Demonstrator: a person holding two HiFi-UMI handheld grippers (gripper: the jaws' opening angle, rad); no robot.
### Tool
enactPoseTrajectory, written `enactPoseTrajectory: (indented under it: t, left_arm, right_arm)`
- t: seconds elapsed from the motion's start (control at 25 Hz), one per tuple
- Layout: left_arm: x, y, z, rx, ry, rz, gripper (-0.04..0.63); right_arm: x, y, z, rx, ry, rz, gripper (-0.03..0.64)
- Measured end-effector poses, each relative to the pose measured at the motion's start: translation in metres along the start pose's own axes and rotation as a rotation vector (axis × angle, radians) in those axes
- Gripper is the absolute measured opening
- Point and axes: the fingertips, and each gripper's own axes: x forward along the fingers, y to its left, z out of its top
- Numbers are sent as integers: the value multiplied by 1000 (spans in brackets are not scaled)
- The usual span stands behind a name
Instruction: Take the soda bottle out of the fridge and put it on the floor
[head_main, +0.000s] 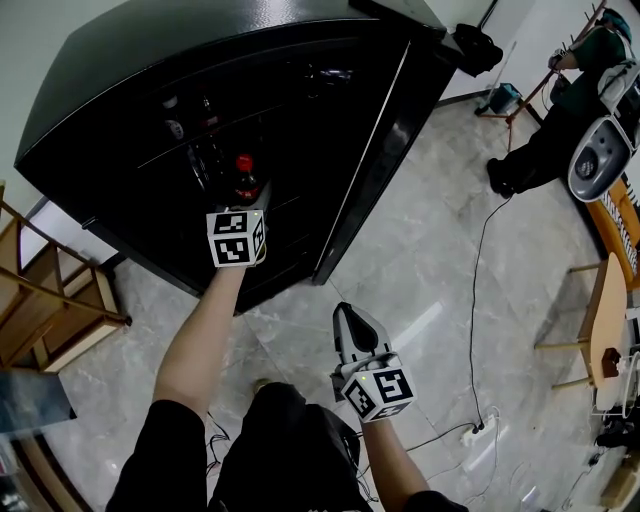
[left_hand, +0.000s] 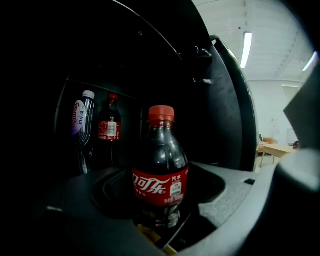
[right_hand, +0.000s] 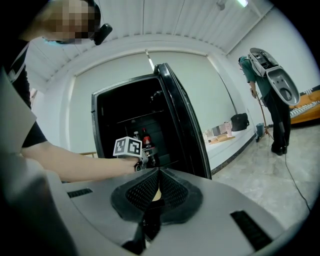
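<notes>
The soda bottle (left_hand: 160, 172), dark cola with a red cap and a red label, stands upright inside the open black fridge (head_main: 120, 90). My left gripper (left_hand: 160, 220) reaches into the fridge, and its two dark jaws close round the bottle's lower body. From the head view the bottle's red cap (head_main: 244, 163) shows just beyond the left gripper (head_main: 243, 198) and its marker cube. My right gripper (head_main: 350, 322) hangs over the floor in front of the fridge, its jaws together with nothing between them. The right gripper (right_hand: 159, 172) view shows the same.
Deeper on the shelf stand a second cola bottle (left_hand: 109, 127) and a white-capped bottle with a purple label (left_hand: 81, 120). The fridge door (head_main: 385, 150) swings open to the right. A wooden rack (head_main: 50, 300) is at the left; a cable (head_main: 478, 290), a power strip (head_main: 478, 430), a wooden table (head_main: 605, 320) and a person (head_main: 560, 110) are at the right.
</notes>
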Motion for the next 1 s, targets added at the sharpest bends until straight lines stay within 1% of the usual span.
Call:
enactPoseTrajectory:
  t: [0.2,0.36,0.48,0.56,0.68,0.84,1.0]
  left_arm:
    - [-29,-22,7,35,-23,-62,307]
    - [-69,-42,20,18,-41,-128,307]
    - [-103,-62,22,-7,-20,-187,307]
    - [-120,-74,14,-28,-1,-223,307]
    - [-130,-87,-2,-31,5,-265,307]
    - [-130,-101,-24,-26,-12,-304,307]
    - [-121,-116,-49,-14,-30,-339,307]
  right_arm:
    - [-9,-6,-4,-7,5,-4,23]
    - [-14,-14,-10,-6,13,-16,23]
    - [-16,-22,-14,-5,6,-24,23]
    - [-14,-27,-22,-7,3,-29,23]
    - [-7,-32,-36,-21,2,-29,23]
    - [-3,-44,-60,-37,3,-34,23]
    - [-4,-63,-87,-51,-11,-57,23]
